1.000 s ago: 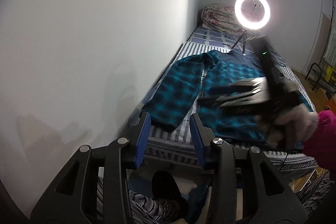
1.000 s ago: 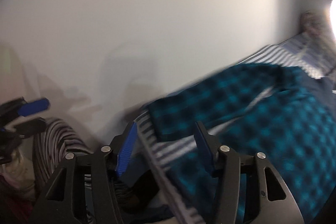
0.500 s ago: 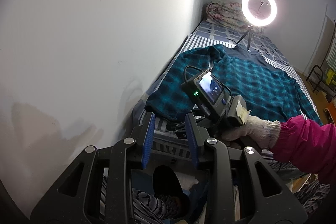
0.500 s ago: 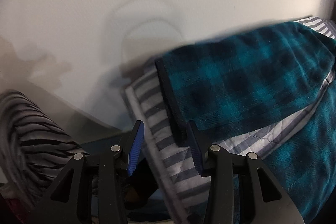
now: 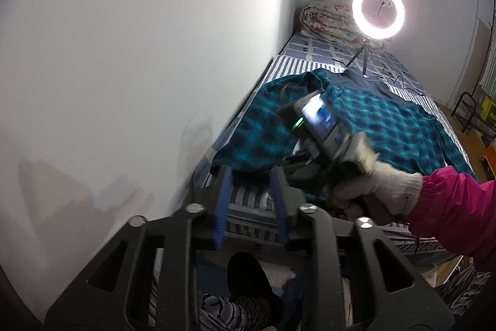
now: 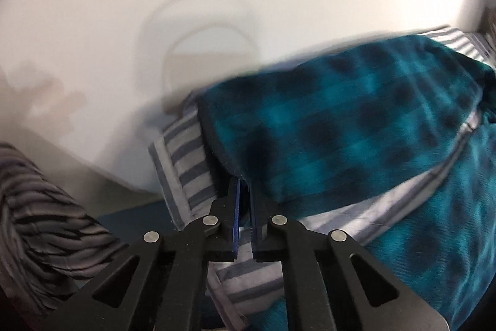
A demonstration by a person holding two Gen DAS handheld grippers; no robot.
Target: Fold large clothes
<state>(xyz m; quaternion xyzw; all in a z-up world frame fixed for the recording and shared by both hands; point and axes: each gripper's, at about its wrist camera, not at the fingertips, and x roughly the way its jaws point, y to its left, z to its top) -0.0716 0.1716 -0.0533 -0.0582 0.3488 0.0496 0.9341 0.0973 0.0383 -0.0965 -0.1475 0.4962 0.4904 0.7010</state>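
Note:
A teal plaid shirt (image 5: 387, 126) lies spread on the striped bed (image 5: 310, 61), its left sleeve (image 5: 257, 129) running along the wall side. In the right wrist view my right gripper (image 6: 242, 185) is shut on the dark hem of that sleeve's cuff (image 6: 341, 129). The left wrist view shows the same right gripper (image 5: 297, 166) blurred at the cuff, held by a gloved hand (image 5: 381, 185) in a pink sleeve. My left gripper (image 5: 251, 194) hovers short of the bed's near edge. Its jaws are closing with nothing between them.
A white wall runs close along the bed's left side. A lit ring light (image 5: 378, 11) on a tripod and a rolled quilt (image 5: 325, 17) stand at the bed's far end. A striped trouser leg (image 6: 40, 225) and a dark shoe (image 5: 248, 272) are below.
My right gripper has come down onto the sleeve cuff and shut on its hem. My left gripper's jaws have narrowed while that hand stayed almost in place.

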